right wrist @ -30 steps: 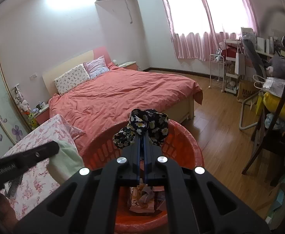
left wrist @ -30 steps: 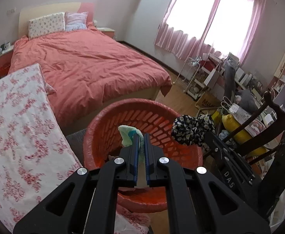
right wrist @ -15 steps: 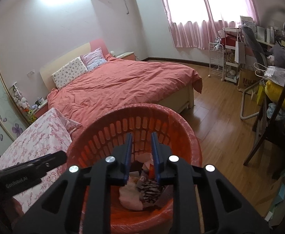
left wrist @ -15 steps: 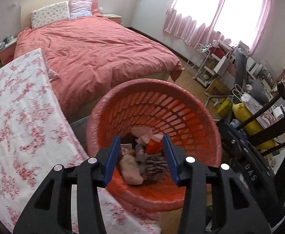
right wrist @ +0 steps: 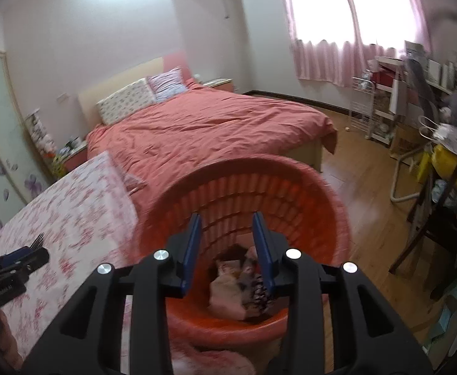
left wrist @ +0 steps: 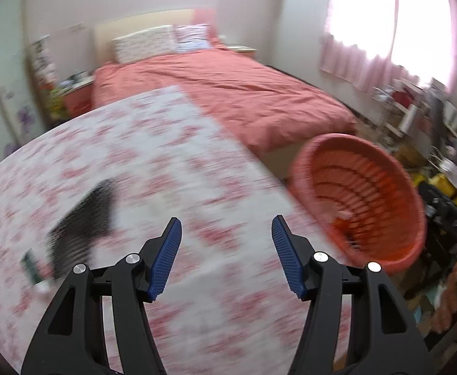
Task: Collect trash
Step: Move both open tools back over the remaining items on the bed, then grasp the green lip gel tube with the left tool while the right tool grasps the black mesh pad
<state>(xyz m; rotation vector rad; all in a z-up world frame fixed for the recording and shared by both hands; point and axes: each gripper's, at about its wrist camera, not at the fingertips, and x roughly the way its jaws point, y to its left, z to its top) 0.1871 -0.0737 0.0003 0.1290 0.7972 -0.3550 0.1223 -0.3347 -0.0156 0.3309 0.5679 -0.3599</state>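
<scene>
Both my sets of jaws have just been opening and there's nothing between either pair right now. My right gripper (right wrist: 227, 250) hangs over the orange basket (right wrist: 322, 187), jaws apart, with the crumpled stuff (right wrist: 240, 284) sitting in the bottom of it. My left gripper (left wrist: 226, 256) is out over the flowery tablecloth (left wrist: 134, 156) on the table, jaws wide.

Next bit of trash looks like the dark striped thing (left wrist: 83, 218) on the table, off to the left of my left jaws. It's super blurry, so I can't tell what it actually is. Its long axis seems to run diagonally, low-left to upper-right in the left wrist view, with the narrower end toward the far side.

Stuff that could go wrong, I reckon: coming in crooked and pinching tablecloth along with it, or dragging the cloth. Also the basket sits right at the table edge, so a bump could tip it.
</scene>
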